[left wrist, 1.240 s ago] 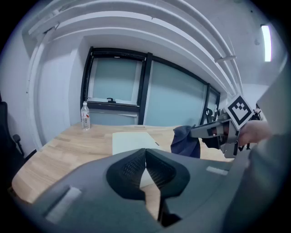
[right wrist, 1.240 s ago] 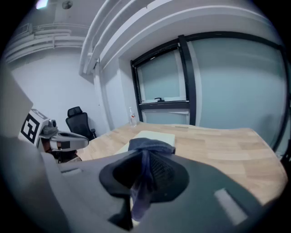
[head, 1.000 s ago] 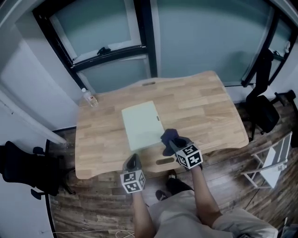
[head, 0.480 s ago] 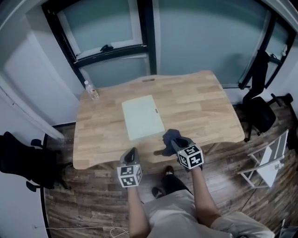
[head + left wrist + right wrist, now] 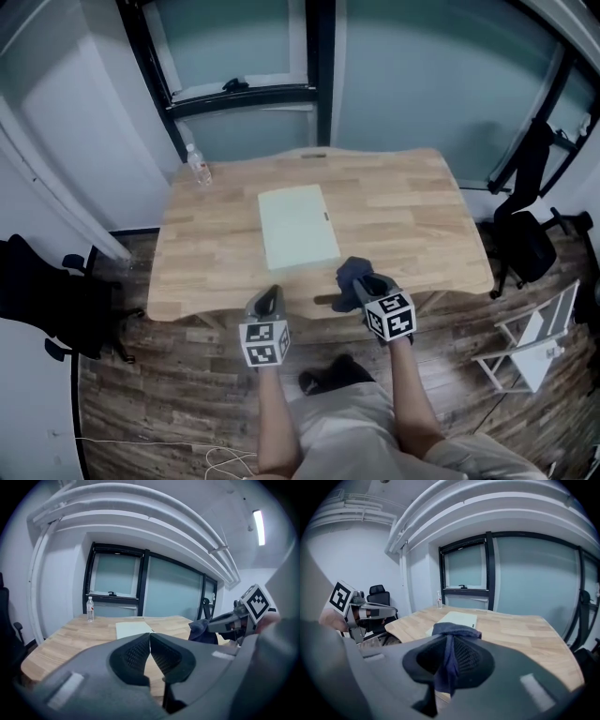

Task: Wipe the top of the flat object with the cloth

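Left tool (image 5: 270, 296) just short of near-left corner of pad (image 5: 298, 227), jaws pressed together, empty. Pad sits mid-bench (image 5: 422, 216), long axis running away from the person. Right tool (image 5: 364, 281) just off pad's near-right corner, clamped on dark cloth (image 5: 350, 272). Pad lies ahead-left of it, so I'd wipe with the right. Right gripper view shows cloth pinched through the jaws; head view shows only a bunch.

desk (image 5: 422, 225): 1 | flat object (image 5: 298, 227): 1 | cloth (image 5: 351, 273): 1 | bottle (image 5: 198, 166): 1 | grippers: 2 (left gripper (image 5: 270, 296), right gripper (image 5: 368, 283))
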{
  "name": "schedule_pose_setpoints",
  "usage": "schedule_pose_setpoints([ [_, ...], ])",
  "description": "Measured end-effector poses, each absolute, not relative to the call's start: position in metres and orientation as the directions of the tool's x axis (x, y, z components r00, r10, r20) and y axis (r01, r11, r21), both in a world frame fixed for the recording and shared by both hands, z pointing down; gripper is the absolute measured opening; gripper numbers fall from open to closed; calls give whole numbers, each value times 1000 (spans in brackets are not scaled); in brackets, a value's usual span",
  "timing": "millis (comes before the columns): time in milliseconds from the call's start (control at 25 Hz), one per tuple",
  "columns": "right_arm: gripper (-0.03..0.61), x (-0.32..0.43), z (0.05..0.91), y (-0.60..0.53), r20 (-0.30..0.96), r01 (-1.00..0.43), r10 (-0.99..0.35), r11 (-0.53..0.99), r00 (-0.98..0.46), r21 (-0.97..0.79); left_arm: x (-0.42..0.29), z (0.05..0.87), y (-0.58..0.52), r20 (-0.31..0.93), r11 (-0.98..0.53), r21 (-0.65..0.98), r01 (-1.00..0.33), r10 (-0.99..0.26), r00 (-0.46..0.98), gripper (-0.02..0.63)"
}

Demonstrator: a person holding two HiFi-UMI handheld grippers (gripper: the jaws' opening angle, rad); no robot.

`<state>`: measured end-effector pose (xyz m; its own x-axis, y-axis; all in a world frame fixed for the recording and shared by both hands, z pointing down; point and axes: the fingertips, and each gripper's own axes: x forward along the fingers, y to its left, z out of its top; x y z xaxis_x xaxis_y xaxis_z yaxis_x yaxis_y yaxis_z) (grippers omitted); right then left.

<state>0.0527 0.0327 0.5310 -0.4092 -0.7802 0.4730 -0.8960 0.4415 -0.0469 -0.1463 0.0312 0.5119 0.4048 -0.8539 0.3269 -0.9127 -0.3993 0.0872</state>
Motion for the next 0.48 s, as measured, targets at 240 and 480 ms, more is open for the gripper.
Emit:
schedule_pose_setpoints([
  [240,46,50,524,46,463,-883,-775,467,-430,-40,-140,508,43,301,-364,105,-926,-875,378,9],
  [480,46,56,526,72,422,-902,-814,431,-399,-22,-135,506,76,278,-332,99,-938,-896,347,9],
])
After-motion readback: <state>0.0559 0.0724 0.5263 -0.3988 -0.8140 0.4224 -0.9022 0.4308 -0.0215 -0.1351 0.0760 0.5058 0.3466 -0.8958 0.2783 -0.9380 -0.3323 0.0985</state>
